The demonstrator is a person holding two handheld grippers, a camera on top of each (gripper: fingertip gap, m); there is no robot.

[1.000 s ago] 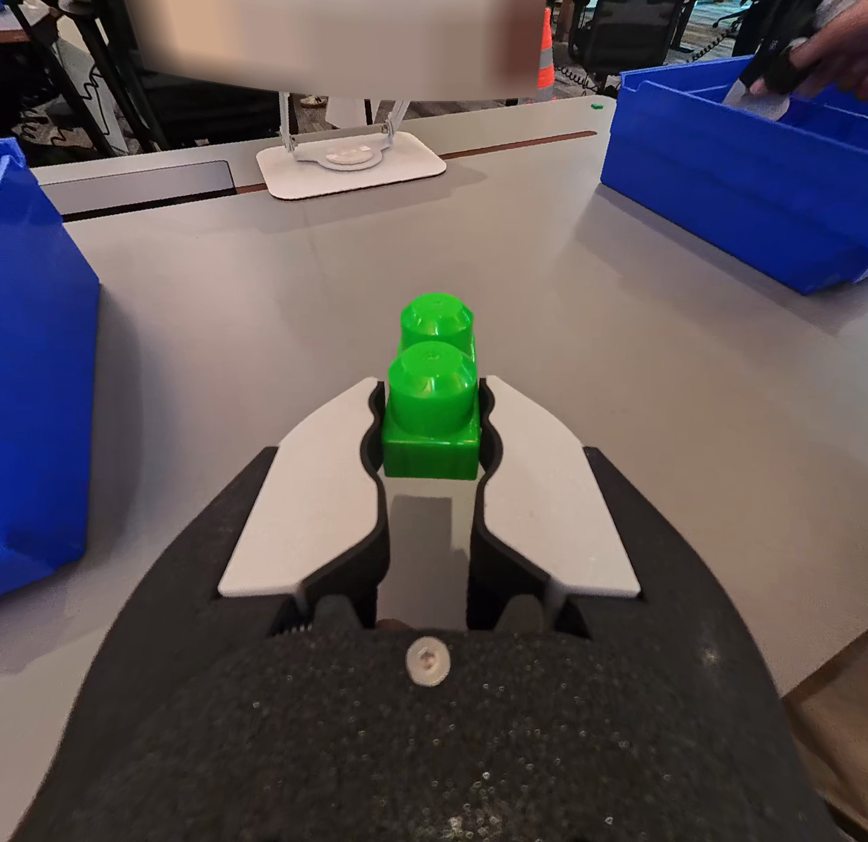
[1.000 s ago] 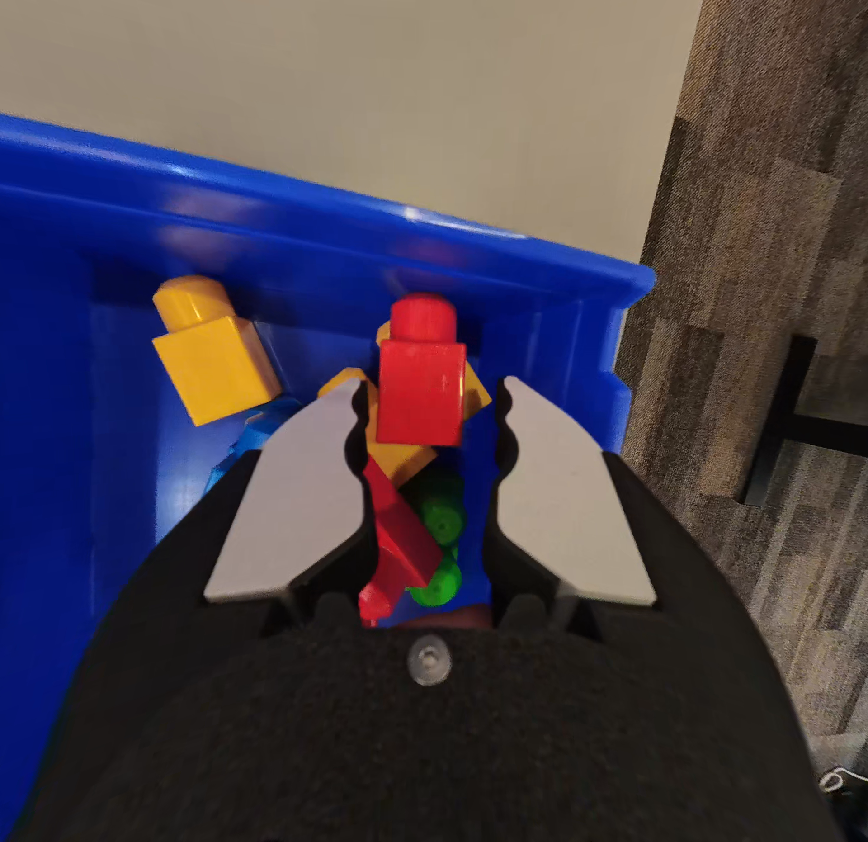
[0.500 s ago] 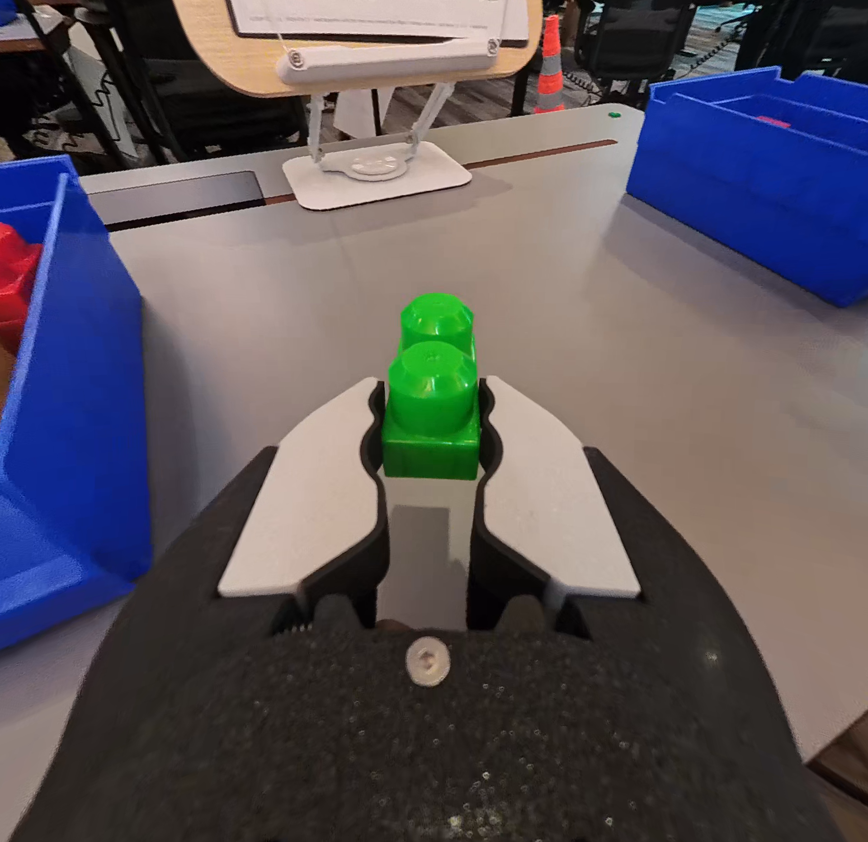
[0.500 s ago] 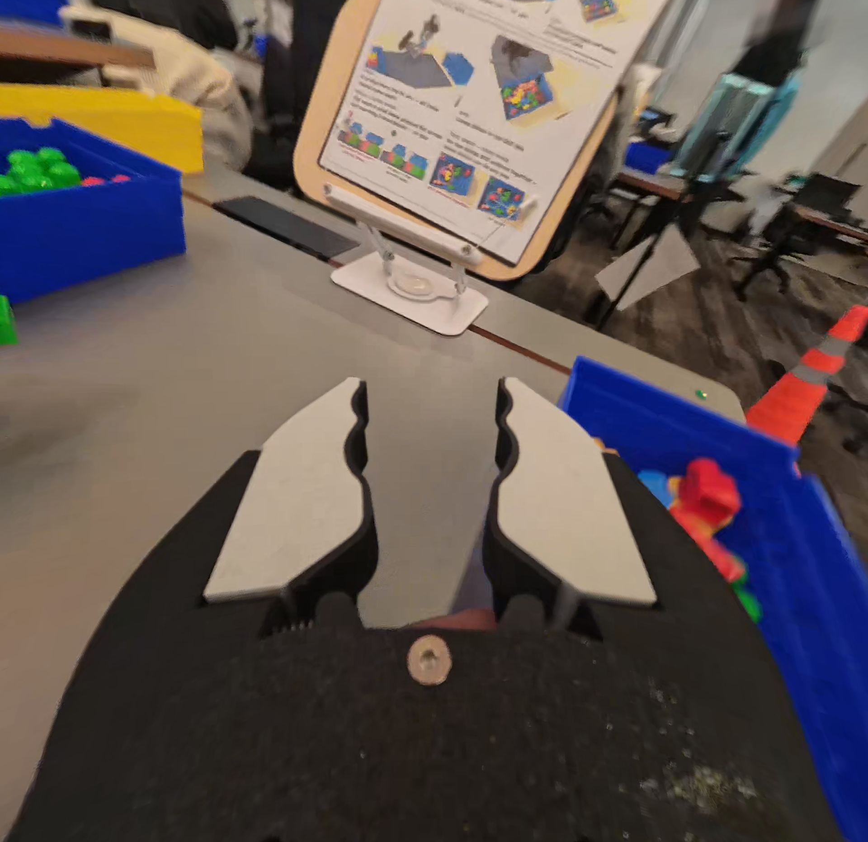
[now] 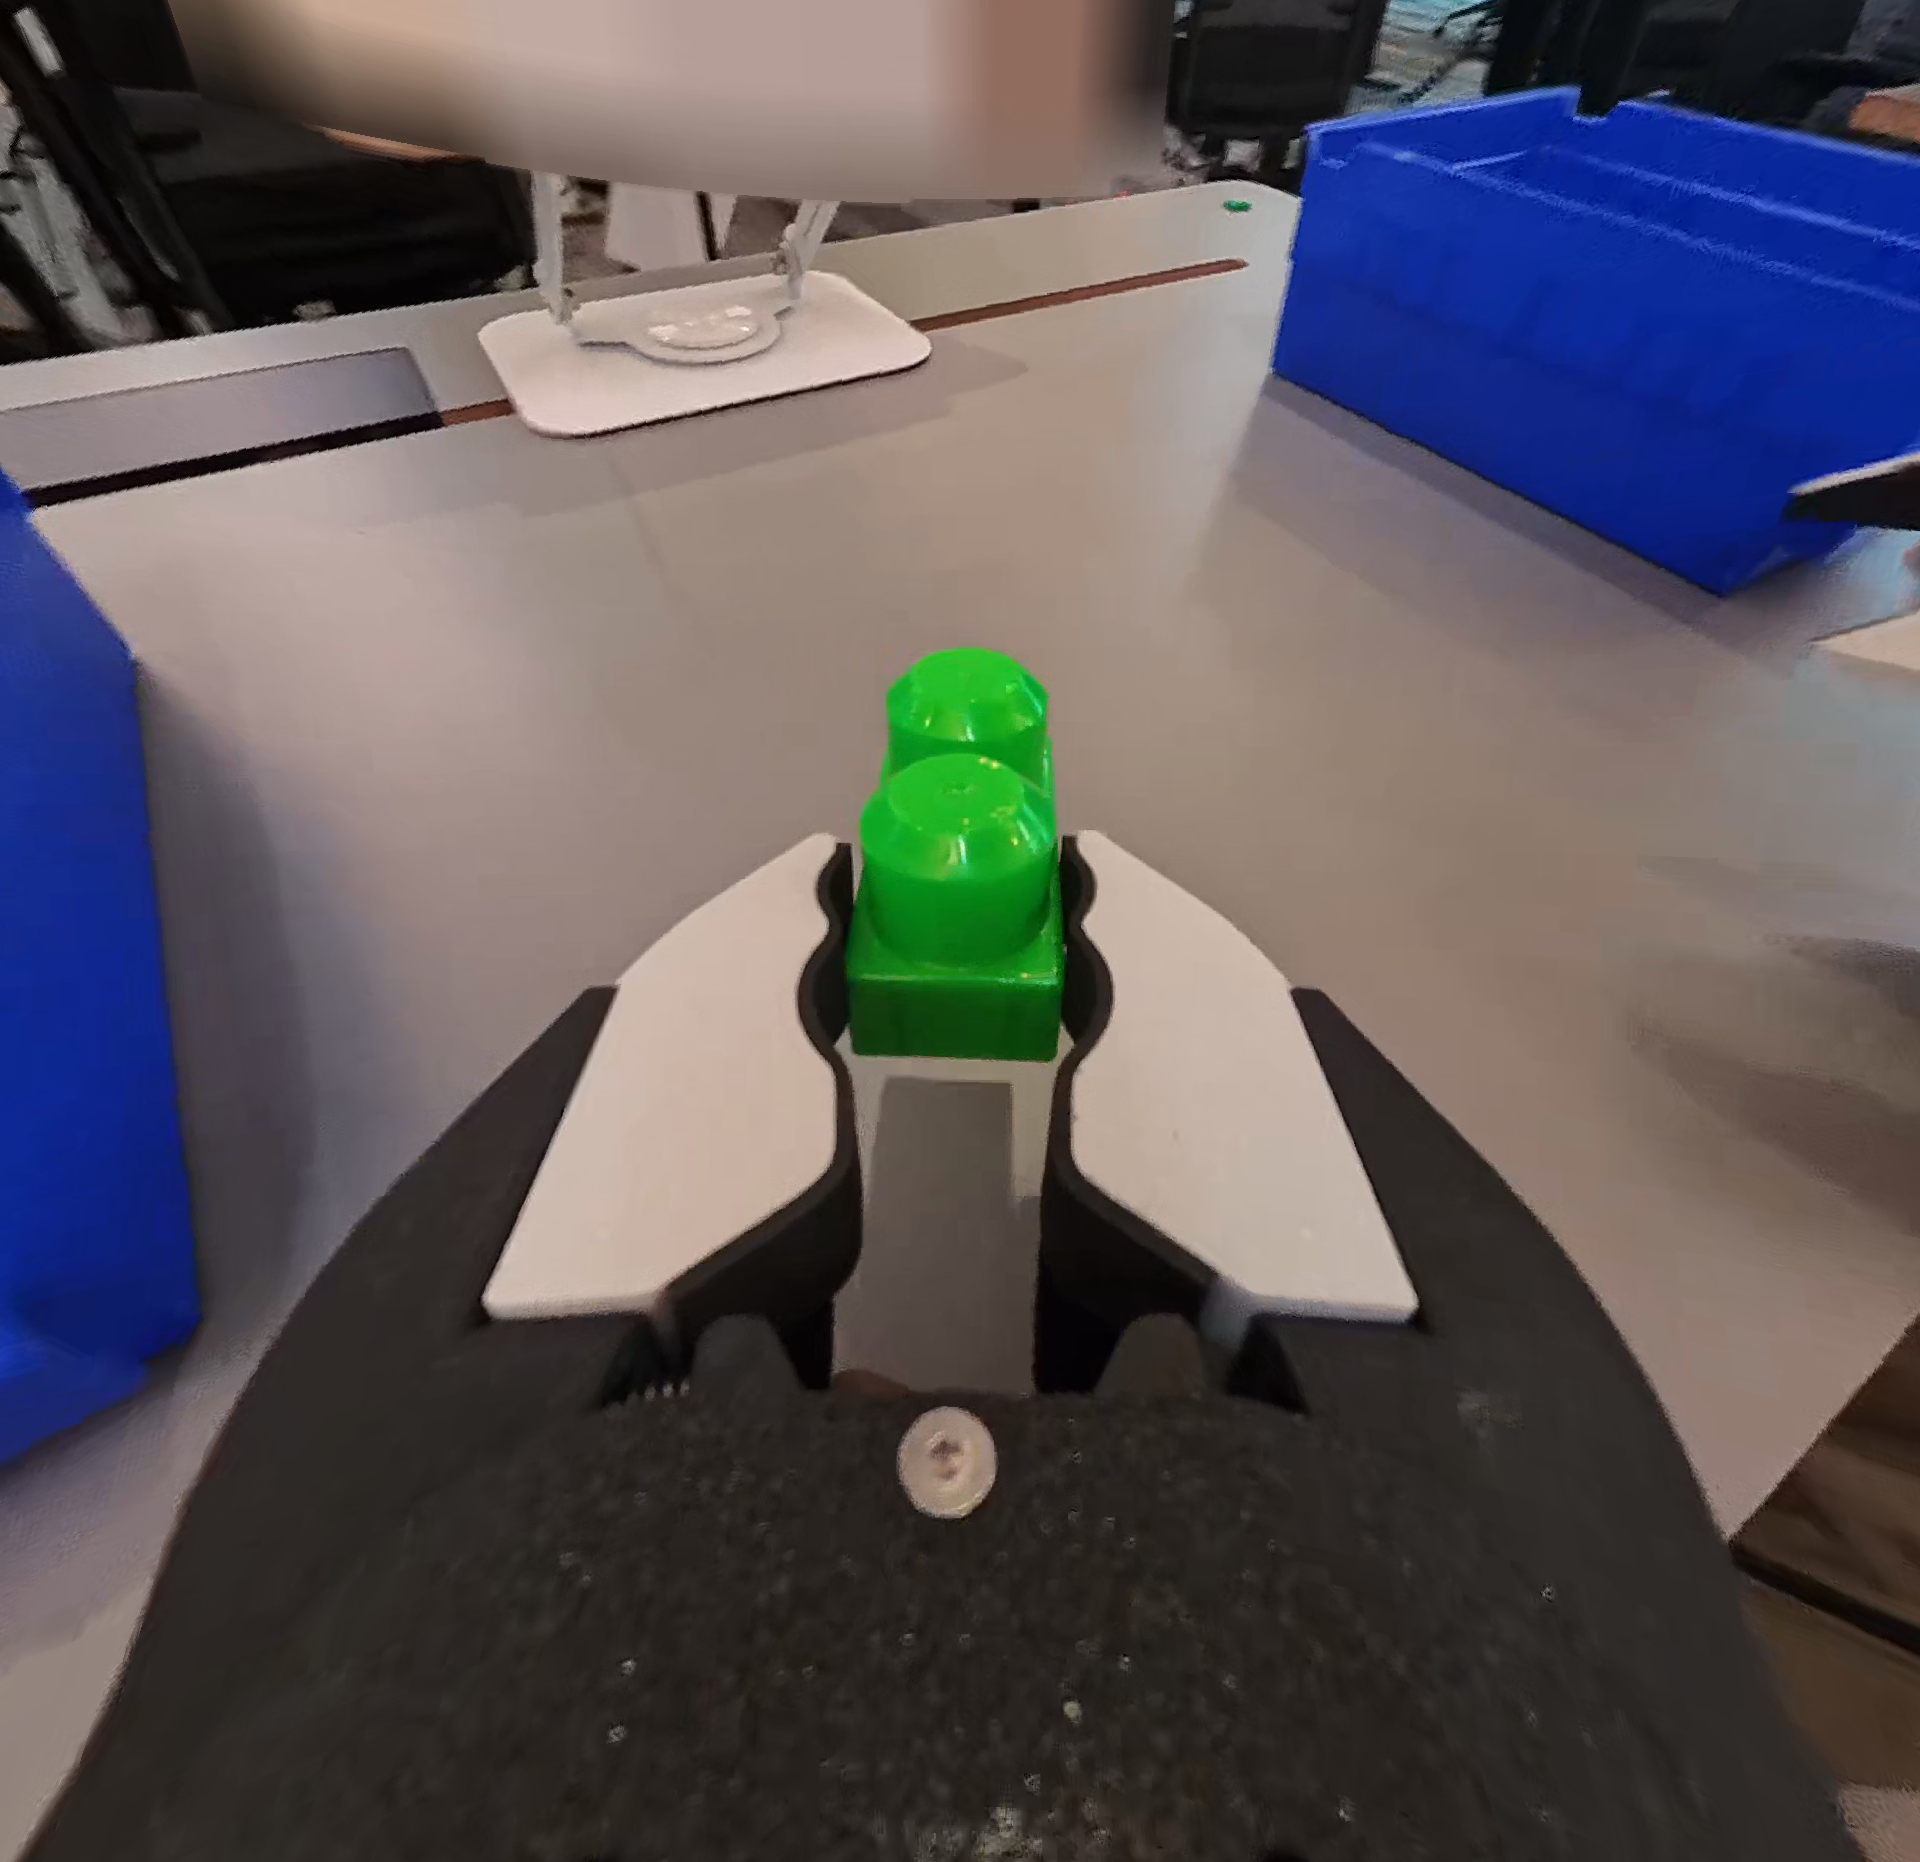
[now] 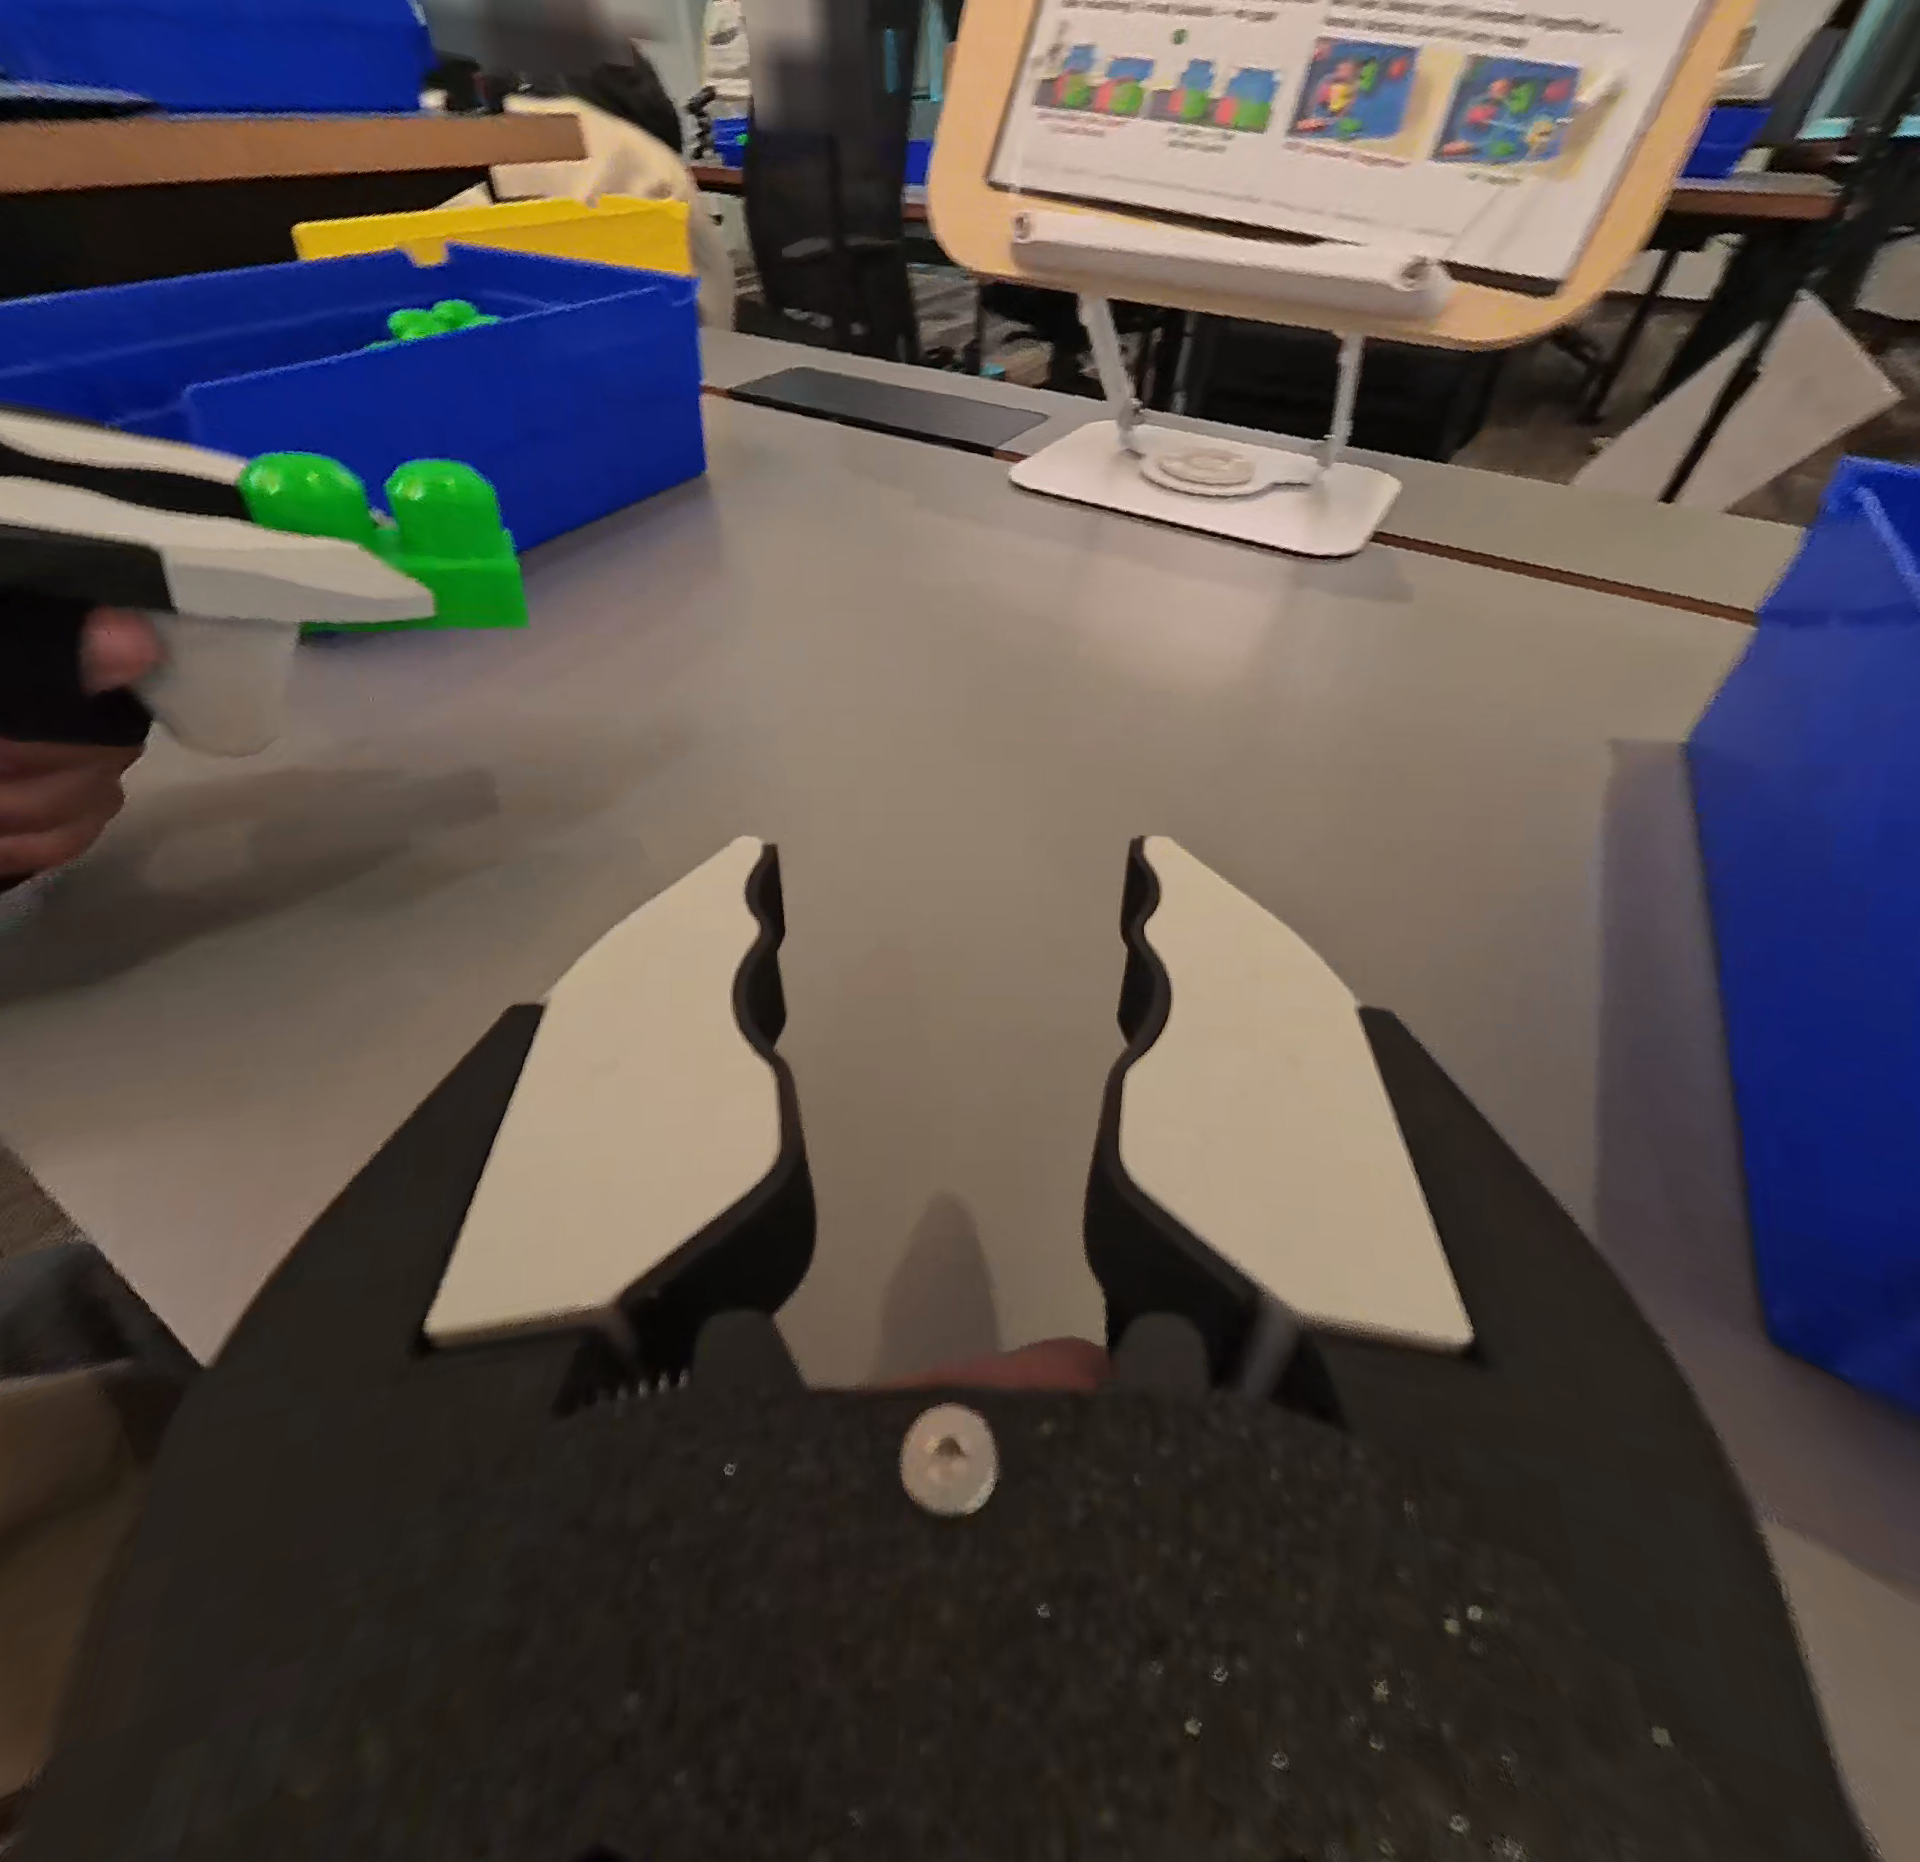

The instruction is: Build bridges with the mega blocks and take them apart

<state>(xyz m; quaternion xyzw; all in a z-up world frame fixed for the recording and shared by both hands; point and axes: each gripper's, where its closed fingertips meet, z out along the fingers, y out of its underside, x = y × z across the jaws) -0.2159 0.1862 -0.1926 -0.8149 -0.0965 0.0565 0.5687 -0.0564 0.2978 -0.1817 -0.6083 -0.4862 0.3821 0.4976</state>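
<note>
Worktop [image 6: 1039, 690]: grey, bare centre, blue bins [image 5: 1579, 358] at sides.
Left tongs [image 5: 956, 867]: clenched on green block [image 5: 956, 939].
Right tongs [image 6: 948, 856]: spread, empty.

A bright green two-stud mega block [image 5: 954, 939] sits upright, studs up and in line away from the camera, pinched at its near end just above the grey table; more green blocks [image 6: 434, 321] lie in a blue bin at far left.
</note>
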